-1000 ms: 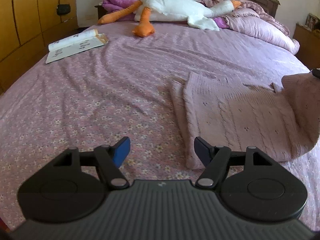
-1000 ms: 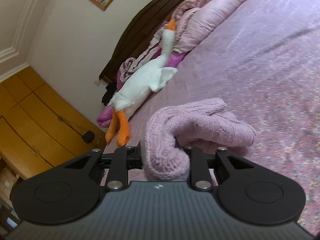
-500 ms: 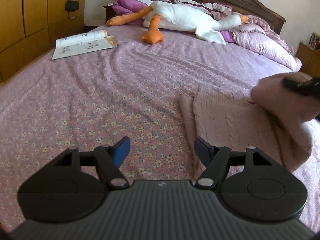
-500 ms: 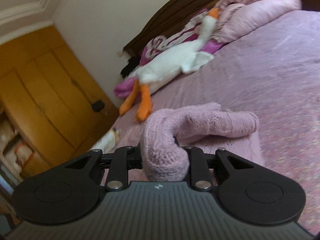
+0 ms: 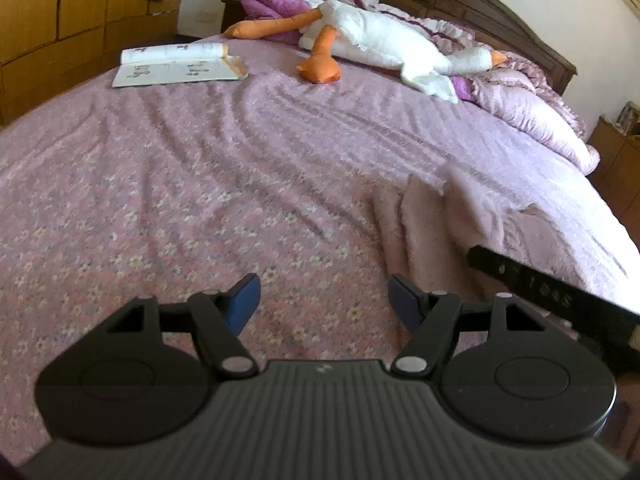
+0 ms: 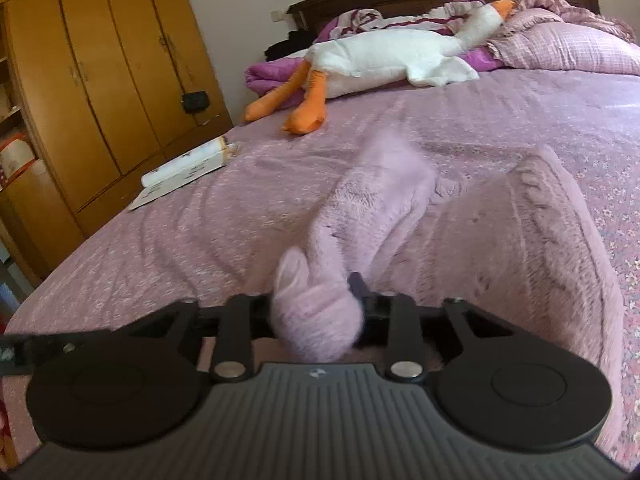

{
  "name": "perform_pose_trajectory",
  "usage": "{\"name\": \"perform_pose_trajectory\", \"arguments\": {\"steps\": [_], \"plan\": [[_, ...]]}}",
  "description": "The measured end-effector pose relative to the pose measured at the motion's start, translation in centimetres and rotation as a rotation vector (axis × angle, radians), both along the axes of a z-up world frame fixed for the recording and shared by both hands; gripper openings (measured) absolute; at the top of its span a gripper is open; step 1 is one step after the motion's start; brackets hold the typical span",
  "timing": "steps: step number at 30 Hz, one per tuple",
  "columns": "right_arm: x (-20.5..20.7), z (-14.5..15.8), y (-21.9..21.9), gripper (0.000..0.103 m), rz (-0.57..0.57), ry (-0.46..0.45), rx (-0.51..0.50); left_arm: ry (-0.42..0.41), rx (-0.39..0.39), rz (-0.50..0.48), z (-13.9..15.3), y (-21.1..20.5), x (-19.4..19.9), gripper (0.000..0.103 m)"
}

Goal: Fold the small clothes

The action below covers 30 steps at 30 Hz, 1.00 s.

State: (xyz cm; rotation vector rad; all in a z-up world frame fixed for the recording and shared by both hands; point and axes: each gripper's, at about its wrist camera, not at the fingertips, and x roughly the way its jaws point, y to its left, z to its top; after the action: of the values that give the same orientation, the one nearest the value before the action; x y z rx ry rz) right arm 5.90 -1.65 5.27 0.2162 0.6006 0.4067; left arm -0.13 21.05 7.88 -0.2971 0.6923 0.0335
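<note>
A pale pink knitted sweater (image 5: 432,232) lies on the flowered purple bedspread (image 5: 200,200), to the right of my left gripper (image 5: 324,296). That gripper is open over bare bedspread with nothing between its blue pads (image 5: 244,300). In the right wrist view, a folded-over part of the sweater (image 6: 500,248) spreads ahead, and a blurred bundle of its knit (image 6: 320,320) sits between the fingers of my right gripper (image 6: 316,300). Its jaws are opening and the knit lies loosely in the gap. A black part of the right gripper (image 5: 540,292) shows at the right edge of the left wrist view.
A white plush goose with orange legs (image 5: 380,40) and pink pillows (image 5: 532,116) lie at the dark headboard. An open book (image 5: 176,64) rests at the bed's far left. Wooden wardrobe doors (image 6: 100,80) stand along the left side, and a wooden nightstand (image 5: 616,156) at the right.
My right gripper carried the sweater's knit leftward across the garment and rolled level, and its jaws have widened around the bundle. The left gripper shifted a little and stayed open.
</note>
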Motion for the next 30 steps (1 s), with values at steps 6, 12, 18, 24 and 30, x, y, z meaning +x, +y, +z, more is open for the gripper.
{"name": "perform_pose_trajectory", "arguments": {"steps": [6, 12, 18, 24, 30], "plan": [[-3.0, 2.4, -2.2, 0.057, 0.027, -0.015, 0.063, -0.039, -0.076, -0.082, 0.9, -1.5, 2.0, 0.072], [-5.8, 5.0, -6.8, 0.070, -0.063, -0.058, 0.022, -0.008, -0.149, -0.167, 0.1, -4.7, 5.9, 0.072], [-6.8, 4.7, -11.6, 0.076, -0.183, -0.011, 0.030, 0.026, -0.178, -0.215, -2.0, -7.2, 8.9, 0.072], [-6.9, 3.5, -14.4, 0.078, -0.253, 0.073, 0.011, 0.033, -0.229, -0.220, -4.5, -8.1, 10.2, 0.072], [-8.1, 4.5, -16.2, 0.080, -0.294, 0.068, -0.022, -0.022, -0.212, -0.217, -4.9, -9.4, 11.0, 0.072]]}}
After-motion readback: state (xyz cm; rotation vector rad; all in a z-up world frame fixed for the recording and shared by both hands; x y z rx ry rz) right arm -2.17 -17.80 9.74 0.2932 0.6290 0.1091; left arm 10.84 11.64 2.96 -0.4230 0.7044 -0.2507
